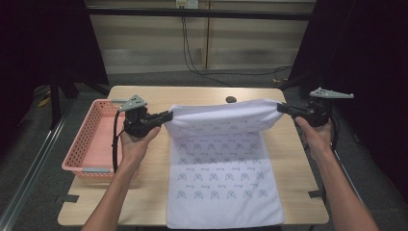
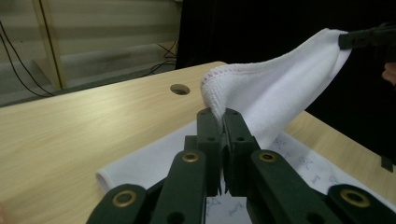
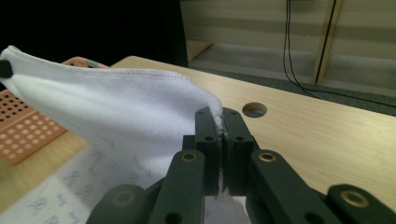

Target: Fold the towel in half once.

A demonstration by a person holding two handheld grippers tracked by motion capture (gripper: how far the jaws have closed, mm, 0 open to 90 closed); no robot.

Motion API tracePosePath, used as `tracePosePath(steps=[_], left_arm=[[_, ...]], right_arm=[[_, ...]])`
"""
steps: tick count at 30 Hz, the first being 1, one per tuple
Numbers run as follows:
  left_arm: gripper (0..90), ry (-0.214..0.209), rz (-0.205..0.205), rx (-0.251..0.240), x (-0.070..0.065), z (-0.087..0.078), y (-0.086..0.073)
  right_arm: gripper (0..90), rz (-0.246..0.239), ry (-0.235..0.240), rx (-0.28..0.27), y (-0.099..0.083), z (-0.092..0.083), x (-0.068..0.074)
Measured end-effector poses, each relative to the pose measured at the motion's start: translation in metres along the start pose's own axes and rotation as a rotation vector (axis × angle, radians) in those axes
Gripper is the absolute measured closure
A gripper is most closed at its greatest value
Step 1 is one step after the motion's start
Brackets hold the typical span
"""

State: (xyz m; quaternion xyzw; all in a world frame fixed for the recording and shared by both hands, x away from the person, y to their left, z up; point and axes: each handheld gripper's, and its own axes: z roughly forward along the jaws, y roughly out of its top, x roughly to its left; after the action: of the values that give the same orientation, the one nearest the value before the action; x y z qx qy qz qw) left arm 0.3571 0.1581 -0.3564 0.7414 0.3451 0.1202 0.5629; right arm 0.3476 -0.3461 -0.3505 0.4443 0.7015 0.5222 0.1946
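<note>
Towel [image 1: 223, 192]: near edge on bench [image 1: 144, 202] (far edge lifted)
Left claw [image 1: 168, 115]: pinching a corner
Right claw [image 1: 280, 108]: pinching the other corner
Risk: thin pinch could slip, spoiling the fold

You have a white towel [image 1: 223, 166] printed with rows of small blue-grey motifs on its upper face. Its near part lies flat on the surface [image 1: 144, 192], with the near edge at the front edge of the surface. The far edge is lifted clear and folded toward you, so the plain white underside faces up there. Each far corner is pinched: one in your left hand-held gripper [image 1: 168, 115], the other in your right hand-held gripper [image 1: 280, 108]. The raised edge sags slightly between them. Its hem shows fine stitching.
</note>
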Motion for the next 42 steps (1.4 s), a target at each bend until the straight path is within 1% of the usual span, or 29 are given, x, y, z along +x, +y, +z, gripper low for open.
tracePosePath(steps=[1, 3, 4, 6, 8, 10, 11, 12, 13, 14, 15, 16, 18, 19, 20, 21, 25, 27, 29, 31, 32, 33, 35, 37, 38, 39, 40, 41, 42], left_arm=[[87.3, -0.012, -0.003, -0.013, -0.005, -0.005, 0.002], [87.3, -0.009, 0.027, -0.002, -0.015, -0.013, 0.005], [87.3, -0.021, 0.044, -0.002, -0.02, -0.018, 0.007], [87.3, -0.042, 0.044, -0.003, -0.029, -0.031, 0.005], [87.3, -0.045, 0.067, 0.008, -0.036, -0.04, -0.003], [87.3, -0.076, 0.052, 0.013, -0.04, -0.047, -0.015], [87.2, -0.079, 0.045, 0.027, -0.043, -0.048, -0.024], [87.2, -0.074, 0.05, 0.046, -0.046, -0.05, -0.035], [87.2, -0.089, 0.061, 0.073, -0.048, -0.049, -0.046], [87.1, -0.081, 0.081, 0.105, -0.051, -0.049, -0.059], [87.0, -0.075, 0.084, 0.126, -0.05, -0.047, -0.072], [86.9, -0.099, 0.048, 0.142, -0.048, -0.044, -0.085], [86.9, -0.105, 0.027, 0.192, -0.046, -0.038, -0.111], [86.7, -0.126, 0.021, 0.215, -0.046, -0.035, -0.121], [86.6, -0.143, 0.029, 0.249, -0.048, -0.033, -0.129], [86.2, -0.151, 0.054, 0.281, -0.052, -0.032, -0.135], [85.2, -0.21, 0.057, 0.313, -0.056, -0.04, -0.146], [85.3, -0.24, 0.068, 0.361, -0.058, -0.042, -0.153], [85.3, -0.259, 0.08, 0.392, -0.062, -0.047, -0.159], [82.7, -0.302, 0.098, 0.415, -0.066, -0.052, -0.16], [79.7, -0.317, 0.085, 0.416, -0.067, -0.053, -0.16], [76.2, -0.327, 0.077, 0.415, -0.065, -0.054, -0.159], [70.5, -0.311, 0.052, 0.387, -0.061, -0.053, -0.155], [65.9, -0.296, 0.035, 0.344, -0.055, -0.049, -0.148], [65.4, -0.288, 0.029, 0.322, -0.051, -0.046, -0.144], [66.1, -0.284, 0.019, 0.295, -0.046, -0.042, -0.141], [66.2, -0.262, 0.008, 0.278, -0.041, -0.037, -0.138], [66.2, -0.231, 0.004, 0.282, -0.036, -0.031, -0.136], [67.2, -0.218, -0.005, 0.297, -0.033, -0.022, -0.134]], right_arm=[[86.9, -0.001, 0.001, -0.004, 0.002, -0.006, 0.004], [86.9, -0.015, 0.002, -0.022, 0.003, -0.019, 0.012], [86.9, -0.019, 0.013, -0.027, 0.003, -0.026, 0.015], [87.0, -0.018, 0.029, -0.04, 0.0, -0.041, 0.024], [86.9, -0.027, 0.05, -0.035, -0.008, -0.053, 0.031], [87.0, -0.037, 0.067, -0.015, -0.023, -0.061, 0.04], [86.9, -0.042, 0.058, -0.003, -0.029, -0.063, 0.043], [86.9, -0.038, 0.07, 0.004, -0.037, -0.066, 0.046], [86.9, -0.028, 0.086, 0.013, -0.047, -0.068, 0.048], [86.9, -0.019, 0.09, 0.02, -0.058, -0.07, 0.05], [86.6, -0.018, 0.099, 0.043, -0.069, -0.071, 0.053], [86.4, -0.028, 0.101, 0.073, -0.081, -0.072, 0.055], [86.4, -0.005, 0.126, 0.109, -0.108, -0.072, 0.057], [86.1, -0.008, 0.133, 0.146, -0.12, -0.072, 0.059], [86.0, -0.014, 0.131, 0.174, -0.131, -0.072, 0.061], [85.7, -0.01, 0.138, 0.199, -0.14, -0.073, 0.062], [82.5, -0.032, 0.185, 0.304, -0.164, -0.08, 0.066], [81.4, -0.047, 0.214, 0.368, -0.172, -0.084, 0.07], [79.7, -0.077, 0.247, 0.419, -0.176, -0.089, 0.073], [77.0, -0.074, 0.261, 0.428, -0.179, -0.093, 0.077], [73.7, -0.081, 0.283, 0.441, -0.179, -0.093, 0.078], [71.2, -0.091, 0.281, 0.444, -0.18, -0.093, 0.081], [66.4, -0.088, 0.259, 0.426, -0.177, -0.089, 0.081], [64.0, -0.075, 0.234, 0.368, -0.171, -0.082, 0.077], [63.5, -0.059, 0.215, 0.349, -0.167, -0.077, 0.074], [63.2, -0.068, 0.199, 0.332, -0.163, -0.071, 0.072], [62.6, -0.079, 0.183, 0.321, -0.159, -0.064, 0.07], [62.1, -0.074, 0.171, 0.316, -0.155, -0.056, 0.068], [60.5, -0.072, 0.153, 0.316, -0.151, -0.047, 0.065]])
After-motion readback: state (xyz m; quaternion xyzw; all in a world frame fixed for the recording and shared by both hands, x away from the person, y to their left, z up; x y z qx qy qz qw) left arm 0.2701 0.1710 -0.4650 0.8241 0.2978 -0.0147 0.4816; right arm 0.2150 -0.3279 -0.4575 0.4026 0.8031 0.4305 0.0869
